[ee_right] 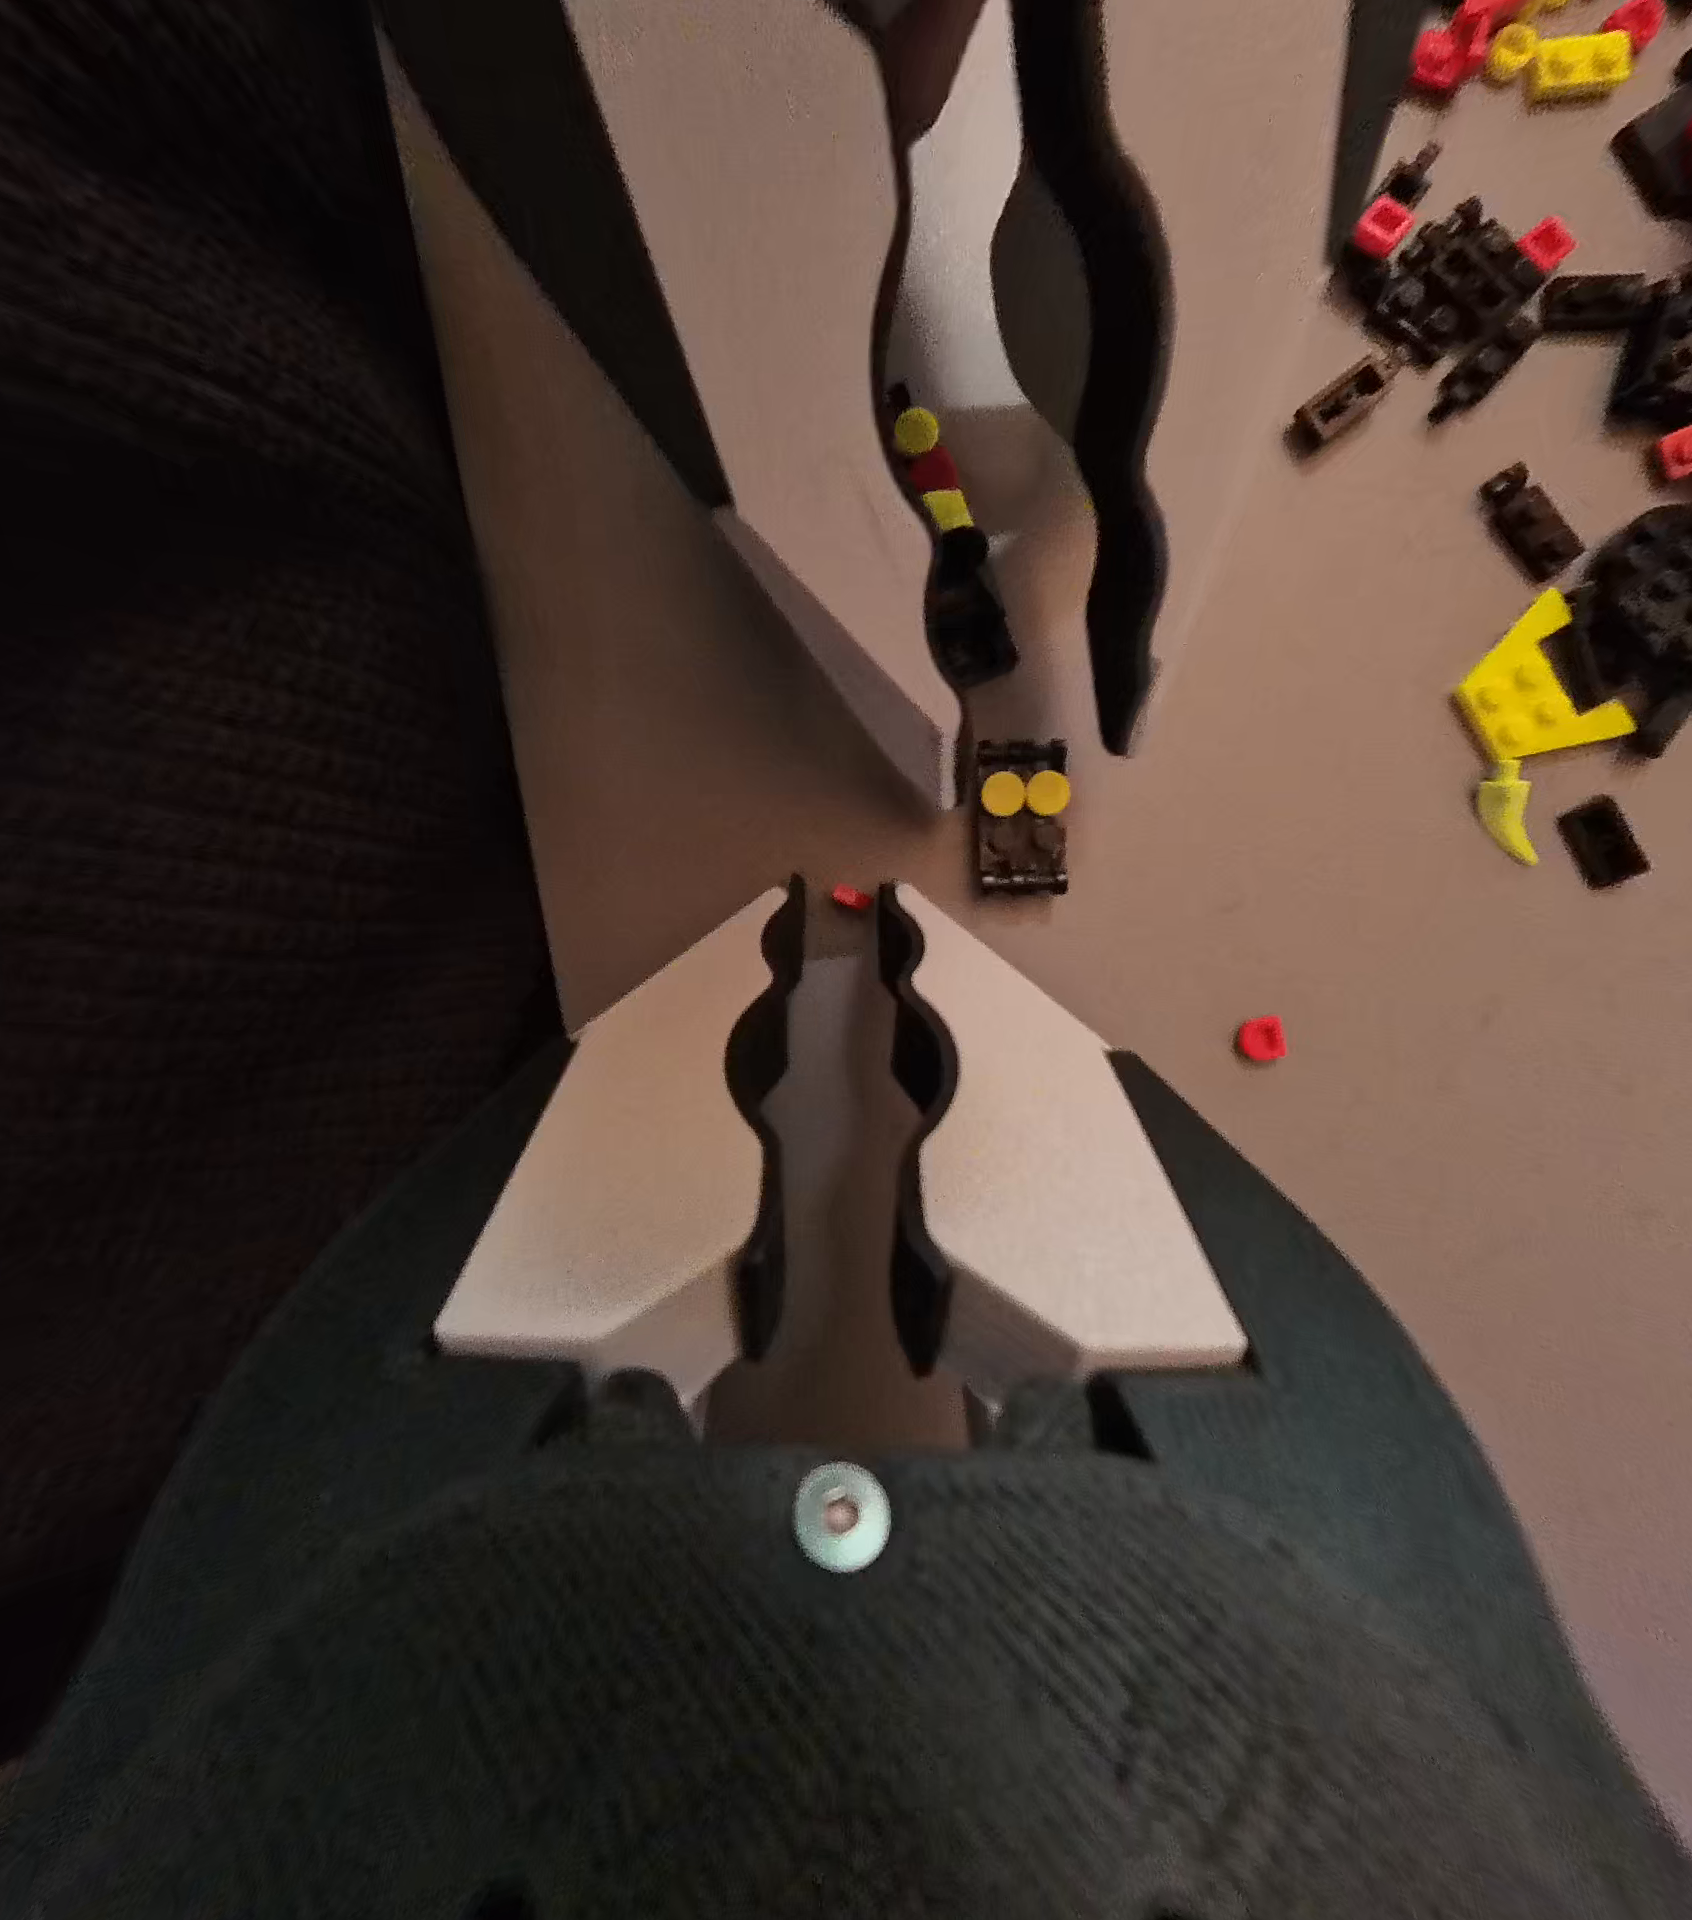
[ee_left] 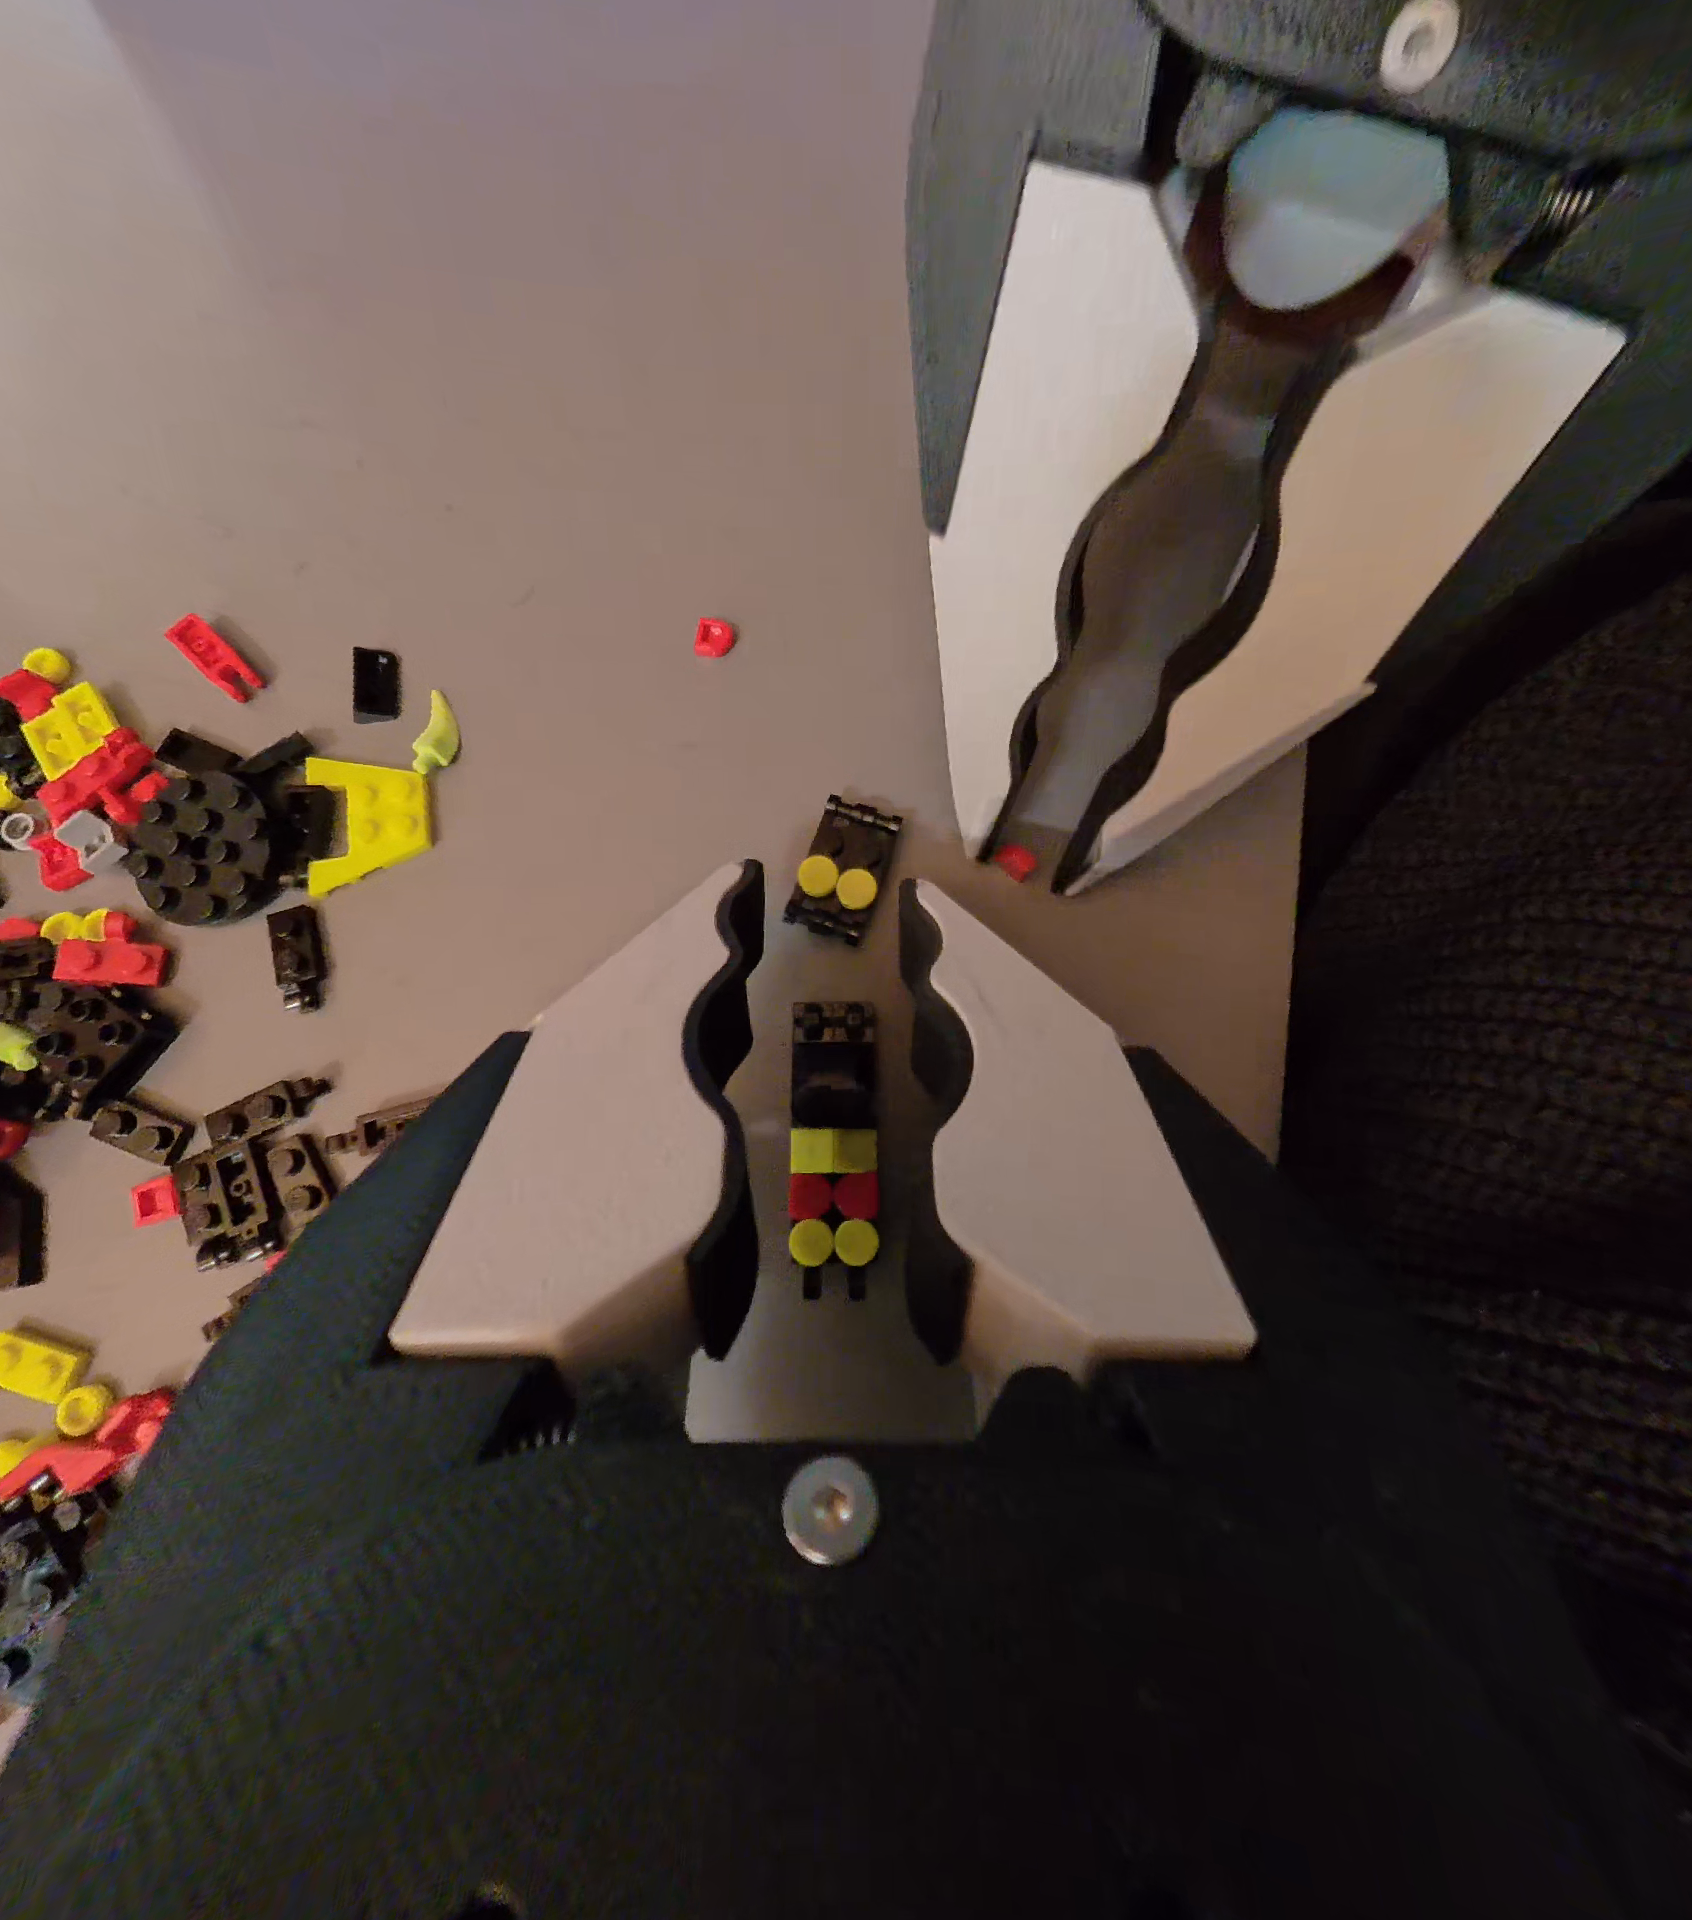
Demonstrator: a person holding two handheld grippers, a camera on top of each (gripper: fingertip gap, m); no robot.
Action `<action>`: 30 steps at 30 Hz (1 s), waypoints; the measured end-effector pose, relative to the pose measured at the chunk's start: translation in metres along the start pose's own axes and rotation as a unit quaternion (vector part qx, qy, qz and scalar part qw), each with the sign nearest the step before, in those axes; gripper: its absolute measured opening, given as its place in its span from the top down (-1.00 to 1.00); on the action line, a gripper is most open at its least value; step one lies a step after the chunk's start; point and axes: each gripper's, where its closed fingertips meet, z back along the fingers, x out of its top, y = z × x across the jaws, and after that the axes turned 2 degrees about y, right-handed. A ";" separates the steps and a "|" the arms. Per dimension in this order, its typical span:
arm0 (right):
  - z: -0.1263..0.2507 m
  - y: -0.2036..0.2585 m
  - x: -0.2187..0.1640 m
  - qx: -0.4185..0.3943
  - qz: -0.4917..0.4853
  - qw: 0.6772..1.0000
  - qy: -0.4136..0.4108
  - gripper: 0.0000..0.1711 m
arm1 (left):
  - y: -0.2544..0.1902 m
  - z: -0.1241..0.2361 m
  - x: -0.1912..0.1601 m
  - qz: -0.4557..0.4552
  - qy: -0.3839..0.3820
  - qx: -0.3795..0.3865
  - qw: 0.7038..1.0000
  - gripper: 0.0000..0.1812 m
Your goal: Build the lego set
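A long black lego assembly (ee_left: 834, 1132) with yellow and red studs lies on the grey table between the fingers of my left gripper (ee_left: 829, 883). The jaws stand apart and do not touch it. It also shows in the right wrist view (ee_right: 956, 561). A small black piece with two yellow studs (ee_left: 844, 873) (ee_right: 1022, 821) lies just past the left fingertips. My right gripper (ee_right: 840, 891) (ee_left: 1027, 871) points at the table from the opposite side. Its tips stand narrowly apart around a tiny red piece (ee_right: 850, 896) (ee_left: 1013, 860).
A pile of loose black, red and yellow pieces (ee_left: 94, 935) (ee_right: 1652, 364) lies to one side, with a yellow wedge plate (ee_left: 374, 821) at its edge. A lone red piece (ee_left: 714, 637) (ee_right: 1261, 1037) lies apart. Dark knitted fabric (ee_left: 1548, 1039) borders the table edge.
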 end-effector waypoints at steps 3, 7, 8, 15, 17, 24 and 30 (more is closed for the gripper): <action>0.001 -0.001 0.001 -0.008 0.012 1.000 -0.003 0.92 | 0.002 0.001 0.001 0.005 -0.004 -0.003 1.000 0.74; 0.015 -0.007 0.013 -0.027 0.017 0.999 -0.044 0.92 | 0.001 0.002 0.003 0.006 -0.012 -0.009 1.000 0.74; 0.022 -0.011 0.021 -0.035 0.020 0.997 -0.072 0.92 | 0.002 0.003 0.005 0.009 -0.019 -0.010 1.000 0.75; 0.096 -0.013 0.064 -0.139 0.156 0.941 -0.268 0.93 | -0.001 0.025 0.040 0.031 -0.132 -0.042 0.990 0.79; 0.103 -0.010 0.068 -0.155 0.177 0.932 -0.276 0.93 | -0.015 0.037 0.052 0.068 -0.166 -0.111 0.977 0.81; 0.104 0.002 0.076 -0.161 0.209 0.923 -0.280 0.93 | -0.033 0.076 0.072 0.184 -0.228 -0.316 0.902 0.99; 0.105 0.007 0.078 -0.156 0.218 0.920 -0.286 0.93 | -0.048 0.080 0.070 0.175 -0.216 -0.363 0.889 0.94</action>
